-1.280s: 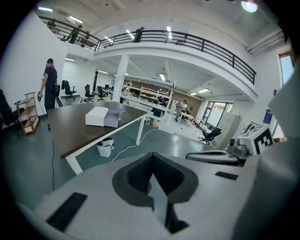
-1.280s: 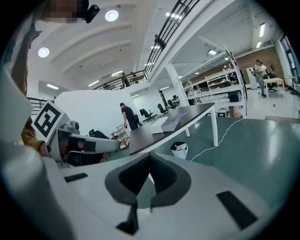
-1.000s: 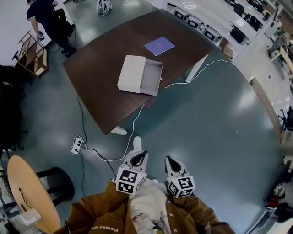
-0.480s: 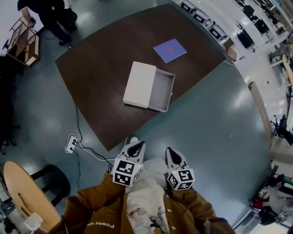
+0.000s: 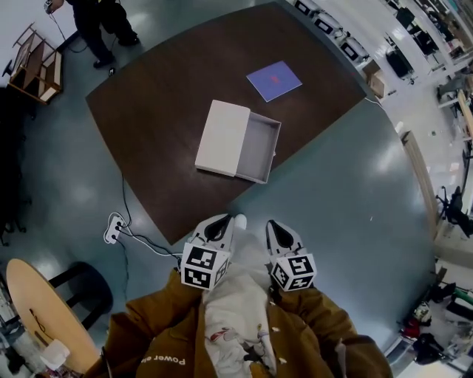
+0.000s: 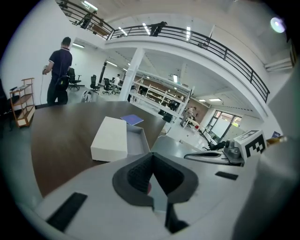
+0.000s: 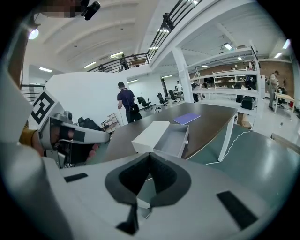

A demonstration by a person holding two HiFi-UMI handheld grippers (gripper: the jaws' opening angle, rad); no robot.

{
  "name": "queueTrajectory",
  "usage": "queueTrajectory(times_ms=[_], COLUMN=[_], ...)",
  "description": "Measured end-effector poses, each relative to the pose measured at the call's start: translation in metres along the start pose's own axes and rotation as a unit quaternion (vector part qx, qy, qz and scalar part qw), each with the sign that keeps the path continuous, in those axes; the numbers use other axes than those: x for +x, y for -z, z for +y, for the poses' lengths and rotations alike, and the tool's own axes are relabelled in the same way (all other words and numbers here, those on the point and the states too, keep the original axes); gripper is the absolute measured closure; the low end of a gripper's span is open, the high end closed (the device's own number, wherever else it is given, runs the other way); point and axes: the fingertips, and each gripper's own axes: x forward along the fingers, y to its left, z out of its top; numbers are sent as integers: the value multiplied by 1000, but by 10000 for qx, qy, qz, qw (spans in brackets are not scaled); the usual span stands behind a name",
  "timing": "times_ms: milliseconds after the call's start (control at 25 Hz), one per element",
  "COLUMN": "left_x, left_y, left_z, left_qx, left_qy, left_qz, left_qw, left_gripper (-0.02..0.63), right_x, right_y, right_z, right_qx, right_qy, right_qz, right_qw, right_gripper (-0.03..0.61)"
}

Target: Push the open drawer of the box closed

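- We hold both claws low in front of us, above the grey floor (image 5: 355,207) and short of the dark wooden counter (image 5: 148,96); neither one touches anything
- Our left claw (image 5: 219,226) has its jaws pressed together, with nothing between the pads
- Our right claw (image 5: 278,232) is closed the same way and grips nothing
- The two claws sit side by side, just apart, both tilted downward and aimed towards the counter
- The white box (image 5: 220,136) lies flat near the counter's near edge, well apart from both claws
- Its drawer (image 5: 259,151) stands pulled out on the box's right side in the head view, so it is not yet pushed in
- A purple sheet (image 5: 274,80) lies flat on the counter beyond the drawer, clear of the box
- A person in dark clothes (image 5: 103,22) stands on the floor at the counter's far left corner
- A white power strip (image 5: 114,229) with its cable lies on the floor left of our left claw, beside the counter's near corner
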Motion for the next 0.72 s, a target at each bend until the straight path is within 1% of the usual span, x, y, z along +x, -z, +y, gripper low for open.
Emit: queueTrajectory(times_ms=[120, 280, 480, 600, 720], left_x=[-1, 3, 18, 32, 47], left_y=[-10, -6, -6, -10, -5], left_z=[1, 3, -3, -12, -15], left_qx=[-9, 54, 65, 245, 419], left_qy=[-211, -373, -304, -284, -313], left_qz=[-131, -53, 39, 116, 268], left_qw=[9997, 9993, 9995, 9992, 9983], left_gripper=[607, 607, 607, 607, 607], right_x=[10, 28, 48, 56, 67], right_y=[-12, -17, -13, -19, -24], right_z=[-14, -34, -57, -73, -83], right_qx=[-179, -294, -383, -512, -711], right_qy=[-110, -239, -418, -431, -417], right_qz=[-54, -83, 98, 155, 221], right_qw=[9998, 9992, 9983, 9976, 9964], right_gripper=[572, 572, 571, 569, 569])
